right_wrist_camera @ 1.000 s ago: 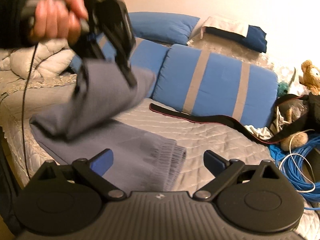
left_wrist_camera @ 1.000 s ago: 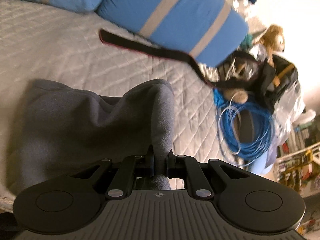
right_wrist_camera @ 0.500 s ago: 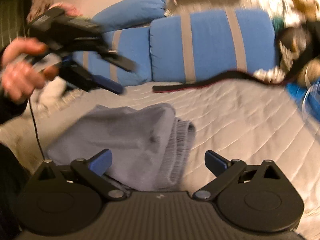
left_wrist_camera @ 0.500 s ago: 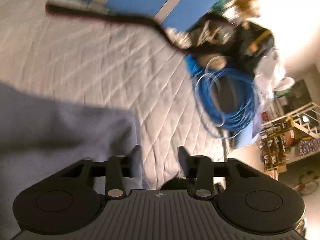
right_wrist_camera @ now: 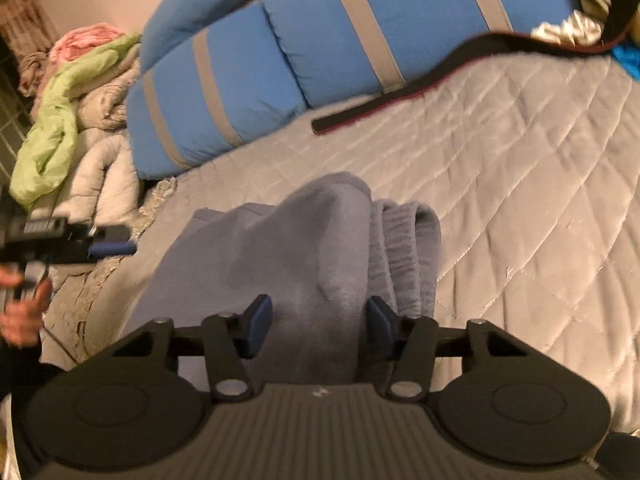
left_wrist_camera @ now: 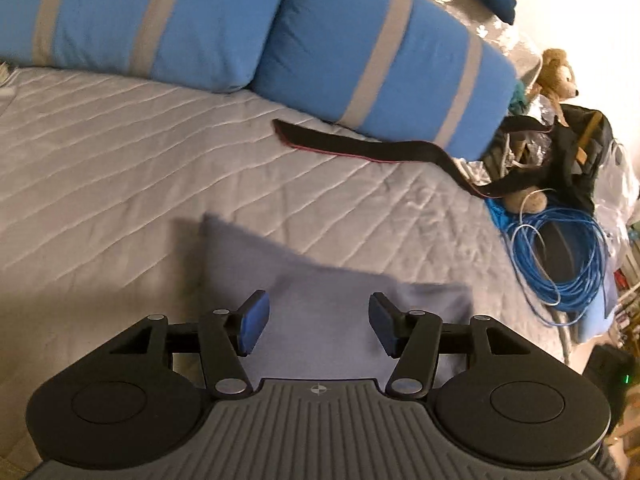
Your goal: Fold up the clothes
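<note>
One grey garment (right_wrist_camera: 304,248), folded thick, ribbed edge showing, between closing right tool (right_wrist_camera: 318,326) pads, ungripped; left tool (left_wrist_camera: 318,326) opening, empty.

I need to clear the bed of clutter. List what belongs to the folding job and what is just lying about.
Job:
- grey garment, partly folded on the bed
- left tool, opening above it
- right tool, closing around a raised fold

Lying about:
- blue striped cushions
- black strap
- blue cable coil
- teddy bear
- green cloth
</note>
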`<state>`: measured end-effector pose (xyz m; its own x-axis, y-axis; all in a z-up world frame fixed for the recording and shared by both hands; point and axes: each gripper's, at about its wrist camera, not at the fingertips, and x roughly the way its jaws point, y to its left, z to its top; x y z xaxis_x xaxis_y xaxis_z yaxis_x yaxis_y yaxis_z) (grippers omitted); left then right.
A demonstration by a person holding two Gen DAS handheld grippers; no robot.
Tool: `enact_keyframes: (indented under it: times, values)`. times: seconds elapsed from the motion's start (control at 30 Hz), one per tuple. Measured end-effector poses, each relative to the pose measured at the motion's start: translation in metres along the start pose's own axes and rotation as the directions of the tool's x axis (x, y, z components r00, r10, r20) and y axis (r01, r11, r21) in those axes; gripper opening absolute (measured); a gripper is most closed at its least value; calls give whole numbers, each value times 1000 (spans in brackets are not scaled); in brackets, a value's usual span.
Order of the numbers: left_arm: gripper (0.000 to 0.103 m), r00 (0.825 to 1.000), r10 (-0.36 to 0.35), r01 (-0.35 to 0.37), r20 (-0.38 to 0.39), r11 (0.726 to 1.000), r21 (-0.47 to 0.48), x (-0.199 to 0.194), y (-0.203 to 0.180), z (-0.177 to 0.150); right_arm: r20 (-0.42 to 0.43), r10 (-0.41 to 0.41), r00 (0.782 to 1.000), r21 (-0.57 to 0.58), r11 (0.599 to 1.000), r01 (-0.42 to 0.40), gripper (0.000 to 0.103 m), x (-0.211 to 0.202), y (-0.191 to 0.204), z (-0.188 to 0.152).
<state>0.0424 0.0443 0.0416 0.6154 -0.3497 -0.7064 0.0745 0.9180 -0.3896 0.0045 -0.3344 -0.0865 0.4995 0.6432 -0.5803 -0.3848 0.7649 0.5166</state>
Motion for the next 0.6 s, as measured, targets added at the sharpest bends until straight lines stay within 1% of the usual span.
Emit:
enact_keyframes:
  times: [0.03,0.07,0.1,0.13,0.2,0.27,0.43,0.6]
  values:
    - [53,1000,-1,1,7,1000,-1,-1,7,-4,-9,-2,1000,15,1000,3,44,3,-2,2]
    - [53,1000,-3,3,8,1000,2,0,10,-7,-18,0,1000,32,999,1,27,6,-3,3]
    - [53,1000,-4,4,8,1000,4,1,12,-10,-33,-5,999,50,999,6,19,9,-5,6]
    - [53,1000,-6,6,8,1000,6,2,15,-13,-43,-16,999,71,997,19,14,11,-7,8]
    - [53,1000,-2,2,5,1000,10,4,19,-18,-42,-13,999,95,995,17,12,9,-8,12]
    - [53,1000,-5,5,5,1000,14,6,23,-23,-39,-24,999,86,996,27,11,6,-6,15]
    - [53,999,-52,52,12,999,4,7,28,-29,-30,-34,999,74,997,36,11,1,-4,21]
    - [53,998,-63,62,19,998,8,6,27,-29,-14,-62,998,82,995,63,10,-5,-8,25]
